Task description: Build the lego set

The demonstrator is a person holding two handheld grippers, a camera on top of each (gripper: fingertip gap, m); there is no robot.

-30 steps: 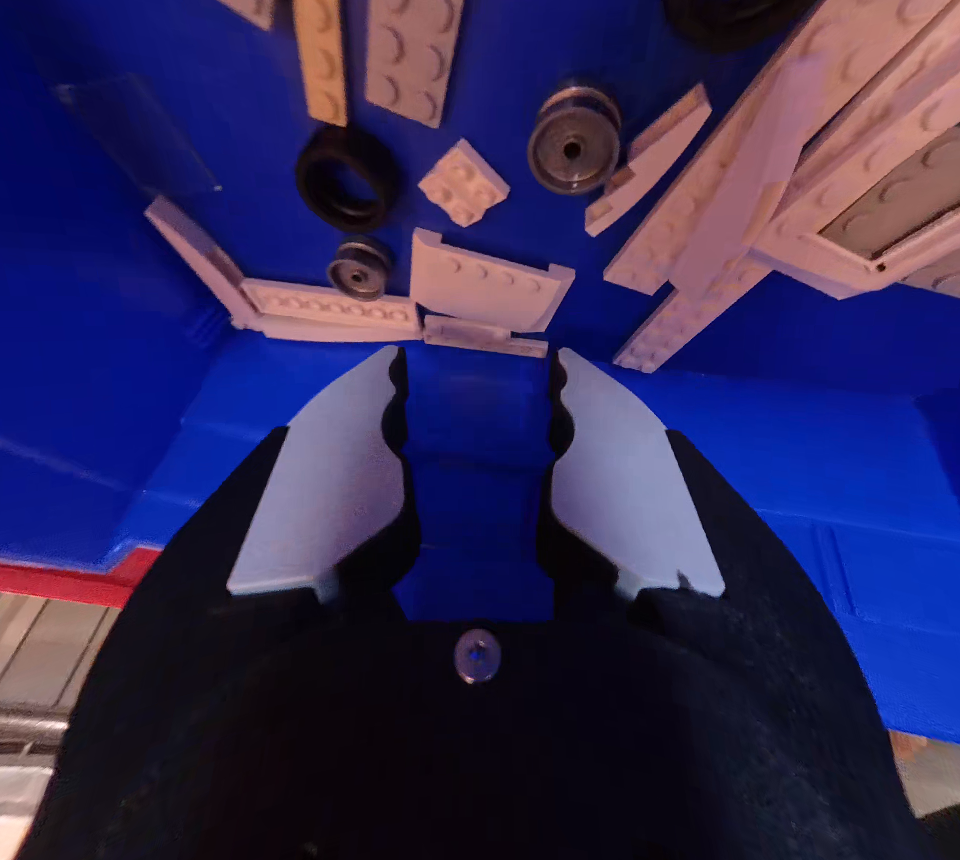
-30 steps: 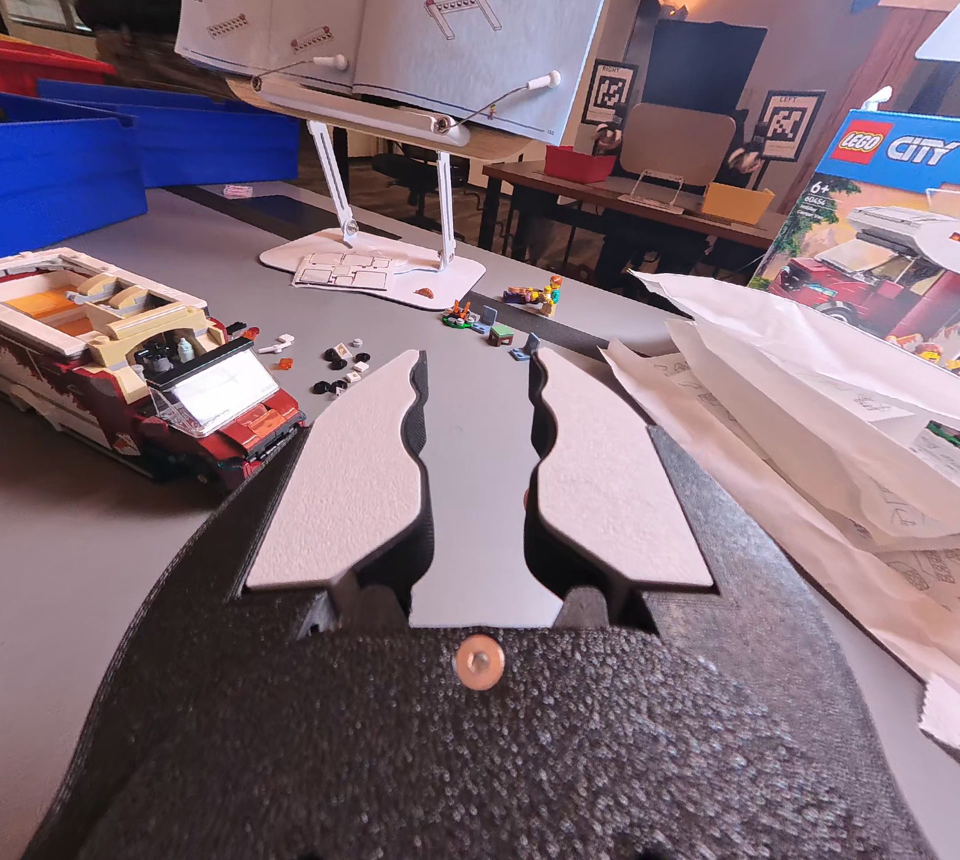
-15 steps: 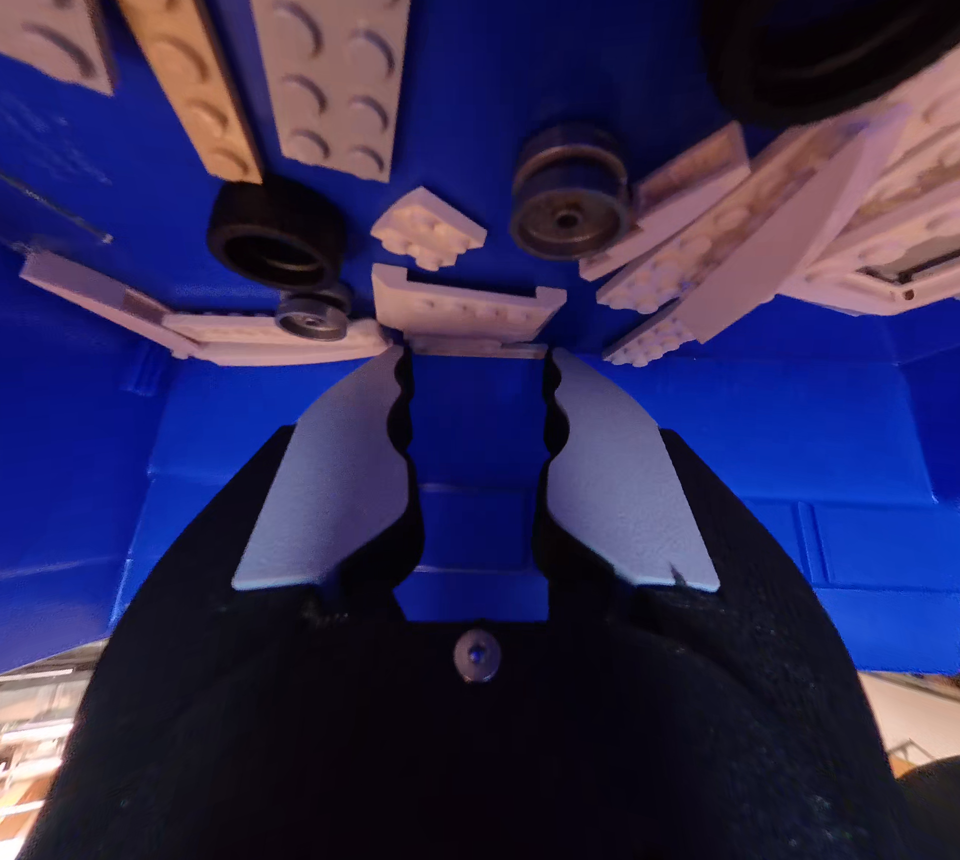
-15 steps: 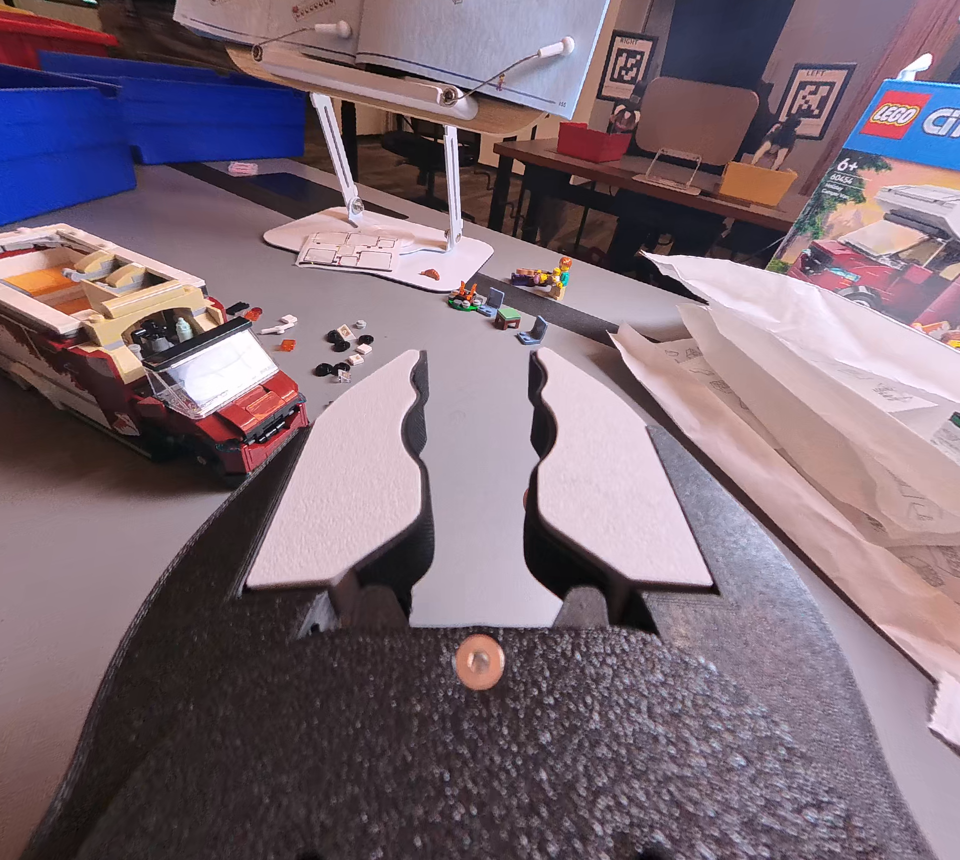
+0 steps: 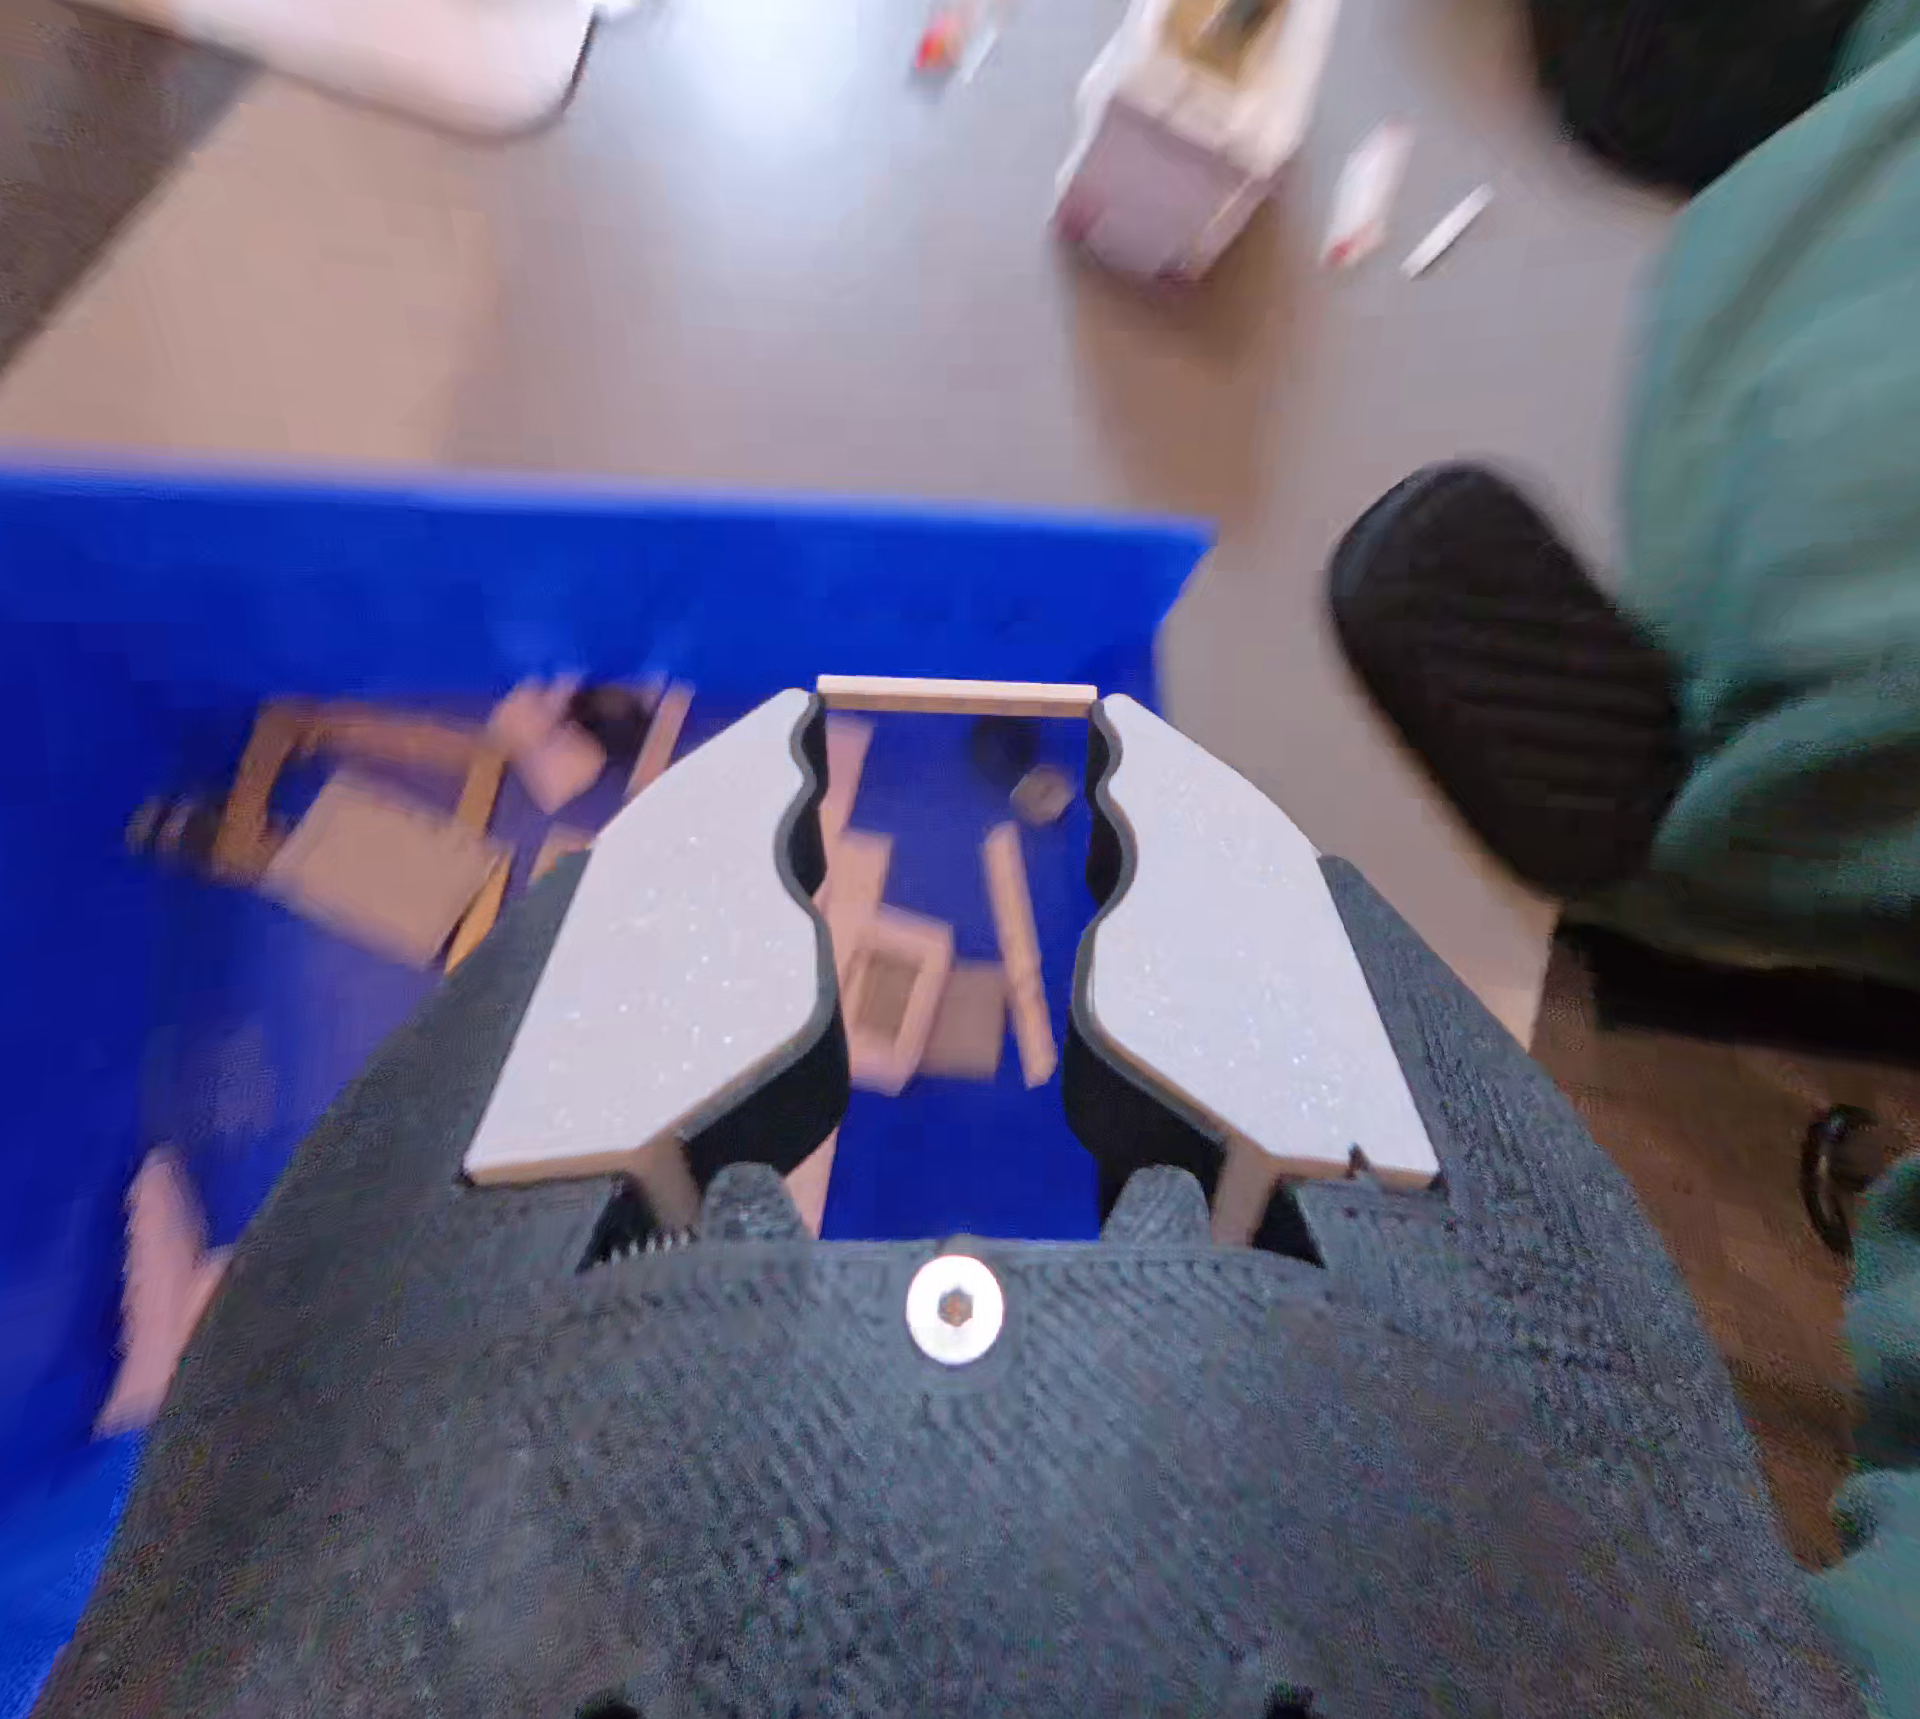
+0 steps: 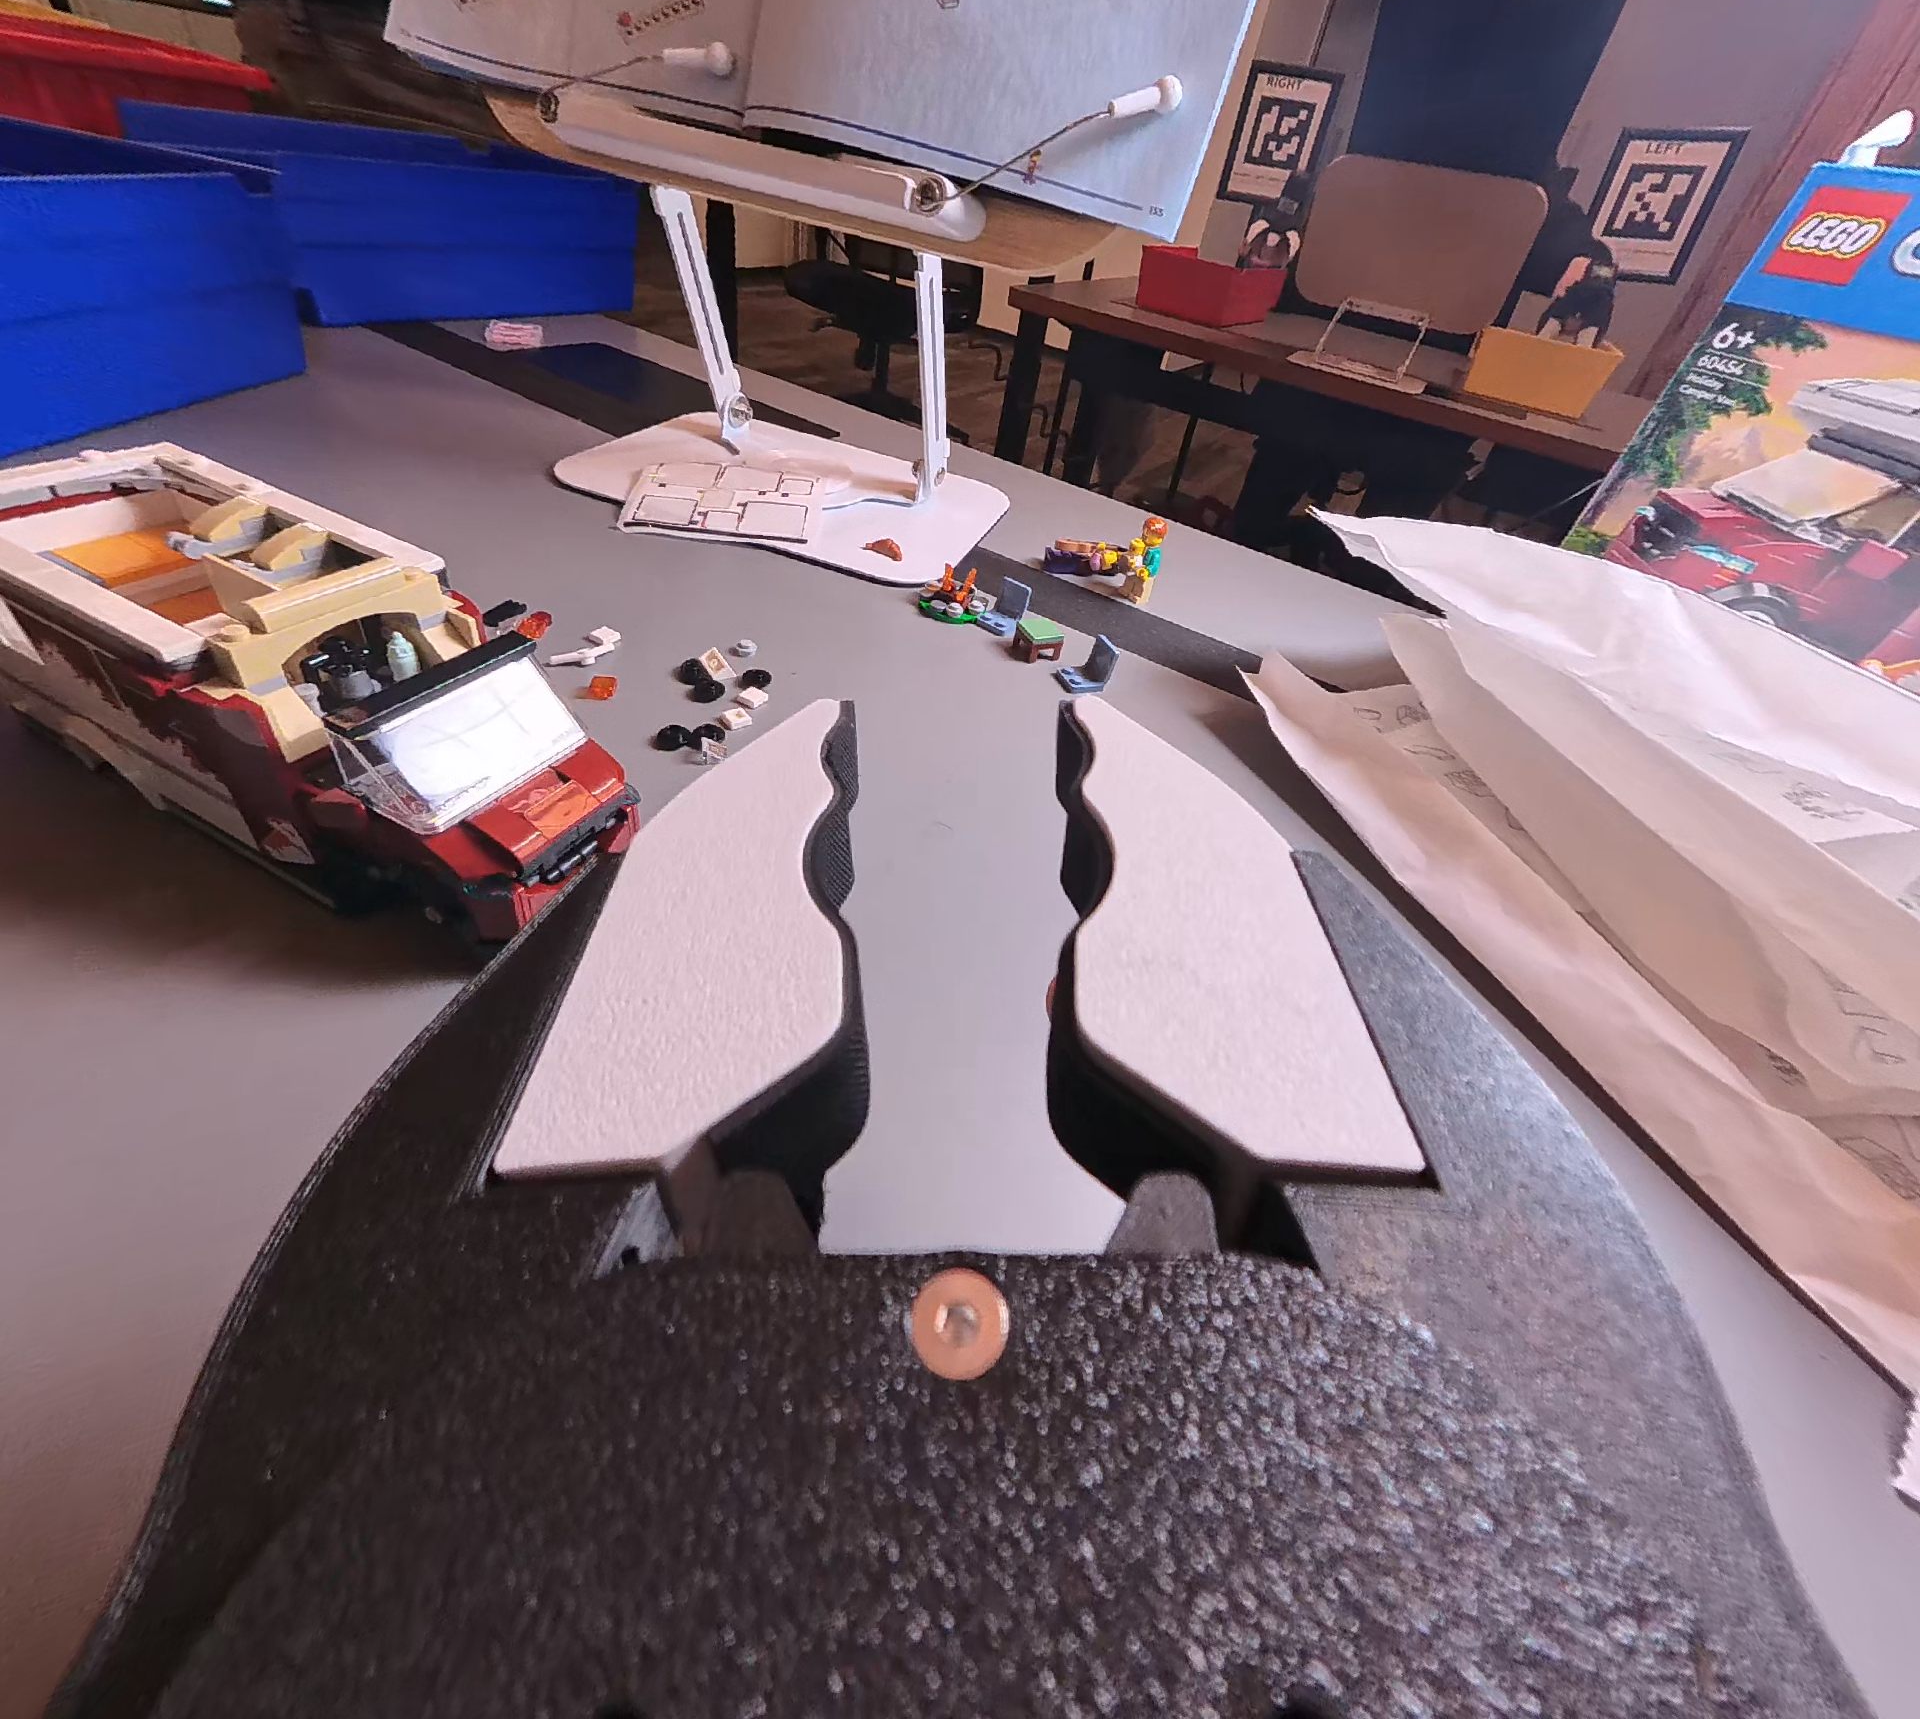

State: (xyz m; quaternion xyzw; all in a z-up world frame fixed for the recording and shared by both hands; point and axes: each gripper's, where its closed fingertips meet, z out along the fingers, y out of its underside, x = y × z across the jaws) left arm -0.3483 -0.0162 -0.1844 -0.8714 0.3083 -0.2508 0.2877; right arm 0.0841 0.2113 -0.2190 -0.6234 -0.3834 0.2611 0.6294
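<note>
Grey table (image 6: pixel 935 838) carries brick camper van (image 6: pixel 312 713) at left, near right gripper (image 6: pixel 956 719); its fingers apart, empty. Blue bin (image 5: pixel 520 589) lies below left gripper (image 5: pixel 956 701), blurred loose pieces inside. Left fingers (image 5: pixel 727 890) pinch thin tan plate (image 5: pixel 956 695) by its ends, long axis crosswise, at fingertips, above bin.

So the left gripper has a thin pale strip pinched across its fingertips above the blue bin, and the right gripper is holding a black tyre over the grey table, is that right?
Not quite. The right gripper holds nothing: the right wrist view shows its fingers apart over the bare grey table. The rest stands: the left gripper has the thin pale strip spanning its fingertips above the blue bin.
</note>
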